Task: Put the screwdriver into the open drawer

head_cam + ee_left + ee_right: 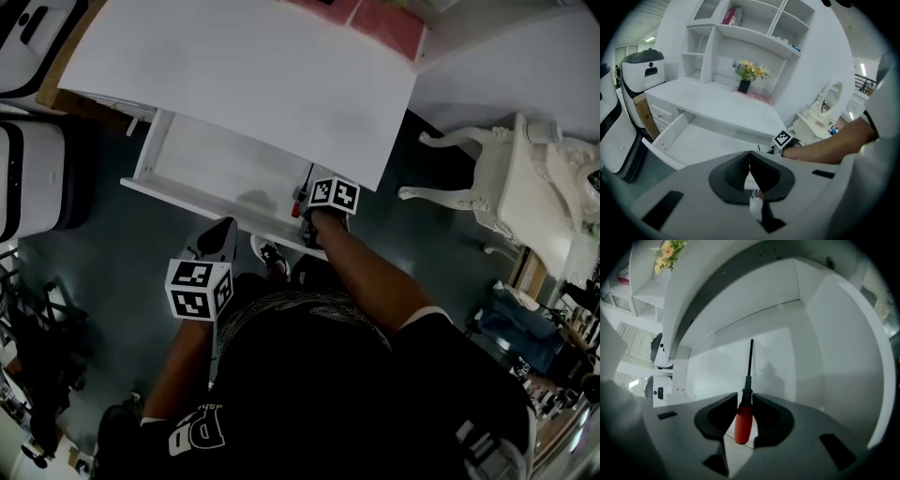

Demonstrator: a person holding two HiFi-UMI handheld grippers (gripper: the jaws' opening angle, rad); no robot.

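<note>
My right gripper (745, 401) is shut on the screwdriver (743, 420), its pads on the red handle. The thin black shaft points into the open white drawer (778, 357), over the floor at its right end. In the head view the right gripper (309, 217) hangs over the drawer's front right corner, the screwdriver (298, 204) showing red and black just beyond it. The drawer (187, 155) is pulled out from under the desk. My left gripper (225, 230) hovers in front of the drawer's front wall. Its jaws (749, 161) are shut with nothing in them.
The white desk top (244, 66) overhangs the back of the drawer. A white ornate chair (525, 178) stands to the right. A white machine (28, 178) stands to the left. A vase of flowers (750, 70) sits on the desk under white shelves.
</note>
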